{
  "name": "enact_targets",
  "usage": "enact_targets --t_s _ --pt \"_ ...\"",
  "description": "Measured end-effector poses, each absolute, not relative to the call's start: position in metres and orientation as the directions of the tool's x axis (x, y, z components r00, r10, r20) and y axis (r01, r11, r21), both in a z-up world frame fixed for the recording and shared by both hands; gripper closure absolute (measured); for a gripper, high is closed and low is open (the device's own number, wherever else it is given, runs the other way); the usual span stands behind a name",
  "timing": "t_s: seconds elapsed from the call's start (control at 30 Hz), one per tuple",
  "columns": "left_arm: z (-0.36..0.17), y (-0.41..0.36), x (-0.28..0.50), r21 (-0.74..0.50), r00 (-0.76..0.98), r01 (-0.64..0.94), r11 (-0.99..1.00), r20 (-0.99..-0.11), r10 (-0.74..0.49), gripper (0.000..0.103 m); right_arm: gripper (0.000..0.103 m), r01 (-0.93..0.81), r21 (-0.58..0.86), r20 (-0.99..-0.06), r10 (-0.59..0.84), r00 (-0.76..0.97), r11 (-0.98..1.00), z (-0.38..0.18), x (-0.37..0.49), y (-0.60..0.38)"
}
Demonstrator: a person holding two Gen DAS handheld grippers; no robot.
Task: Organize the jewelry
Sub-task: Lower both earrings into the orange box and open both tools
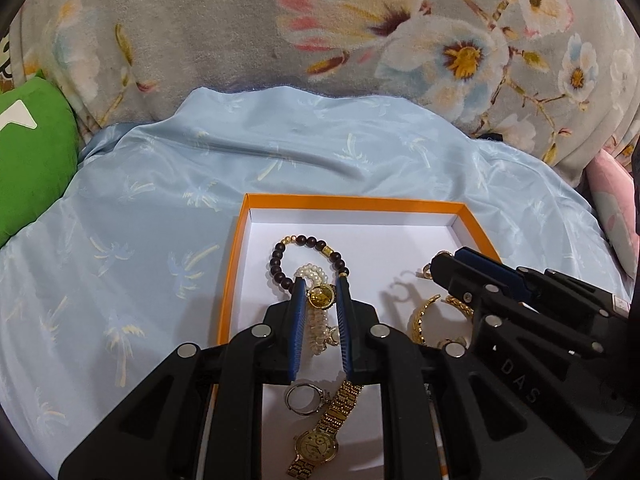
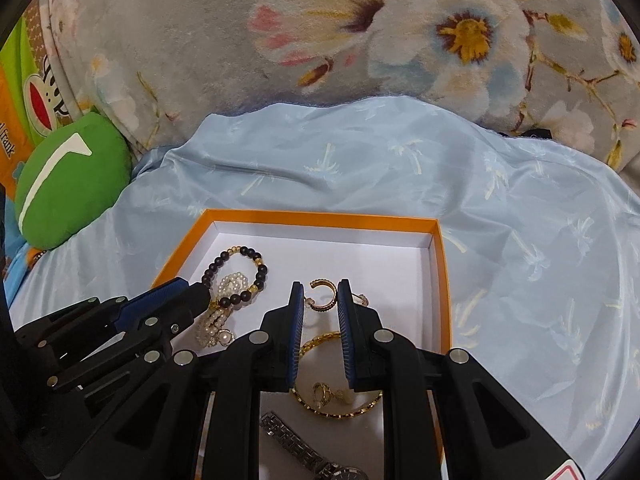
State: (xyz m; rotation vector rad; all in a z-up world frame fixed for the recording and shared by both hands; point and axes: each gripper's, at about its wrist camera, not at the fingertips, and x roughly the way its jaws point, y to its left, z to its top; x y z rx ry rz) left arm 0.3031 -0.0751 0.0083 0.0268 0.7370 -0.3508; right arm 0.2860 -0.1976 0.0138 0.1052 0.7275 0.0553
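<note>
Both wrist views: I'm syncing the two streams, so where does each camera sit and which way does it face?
Left wrist: on the left tool, looking forward over the orange box at the pearl bracelet; the right tool shows alongside.
Right wrist: on the right tool, looking forward at the gold ear cuff; the left tool shows alongside.
Shared: box, dark bead bracelet, blue sheet, floral blanket.
</note>
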Motion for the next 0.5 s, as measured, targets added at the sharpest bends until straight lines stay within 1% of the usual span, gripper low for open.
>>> enact_targets --t_s 0.27,0.37,0.43,0.47,0.5 --pt "0.0068 -0.0764 0.3029 -0.086 0.69 0.317 0.944 -0.662 -0.292 0.088 0.086 -0.023 0.126 -0.662 0.101 0.743 0.992 0.0088 0.289 -0.1973" --pt "0.0073 -0.0758 0.3029 -0.093 0.692 0.316 0.944 -0.659 -0.296 0.088 0.085 -0.027 0.124 -0.656 0.103 0.747 0.992 0.0089 0.2883 -0.1967" --pt "0.0062 -0.0765 0.3037 -0.095 0.686 0.317 0.944 -0.664 -0.298 0.085 0.083 -0.028 0.126 -0.657 0.104 0.747 0.992 0.0087 0.2883 -0.1968" --pt "0.006 -0.0763 0.3037 -0.095 0.685 0.317 0.944 -0.665 -0.297 0.08 0.083 -0.027 0.126 -0.657 0.104 0.747 0.992 0.0085 0.2879 -0.1969" --pt "0.0063 -0.0759 0.3033 -0.093 0.689 0.313 0.945 -0.663 -0.293 0.078 0.082 -0.026 0.126 -0.656 0.102 0.747 0.992 0.0085 0.2877 -0.197"
